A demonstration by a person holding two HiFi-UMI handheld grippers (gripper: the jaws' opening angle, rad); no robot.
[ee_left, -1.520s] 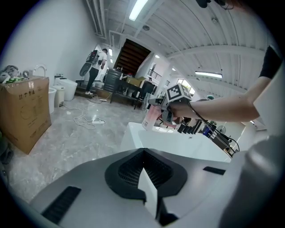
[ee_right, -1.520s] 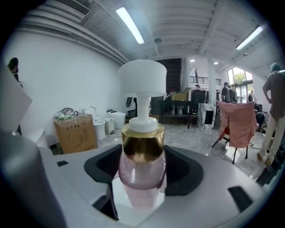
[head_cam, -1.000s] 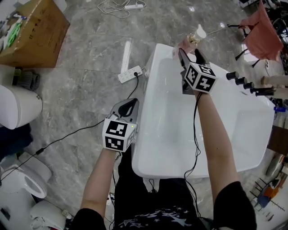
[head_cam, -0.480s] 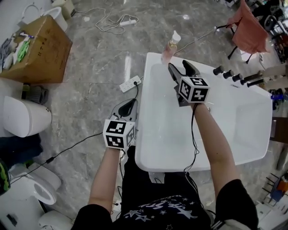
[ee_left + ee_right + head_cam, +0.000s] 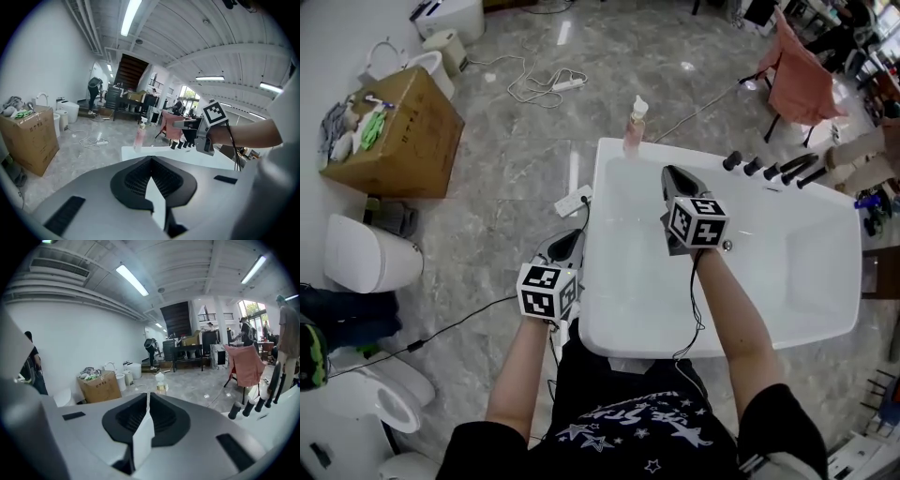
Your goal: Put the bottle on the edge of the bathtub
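Bottle (image 5: 634,127) stands on bathtub (image 5: 787,272) corner, faucet knobs (image 5: 750,167) well apart.

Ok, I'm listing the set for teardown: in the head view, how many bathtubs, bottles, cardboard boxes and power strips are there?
bathtub: 1
pump bottle: 1
cardboard box: 1
power strips, one beside the tub, one farther off: 2
Total: 5

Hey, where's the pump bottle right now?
In the head view, the bottle stands upright on the far rim of the bathtub, at its left corner, left of the black tap handles along that same rim.
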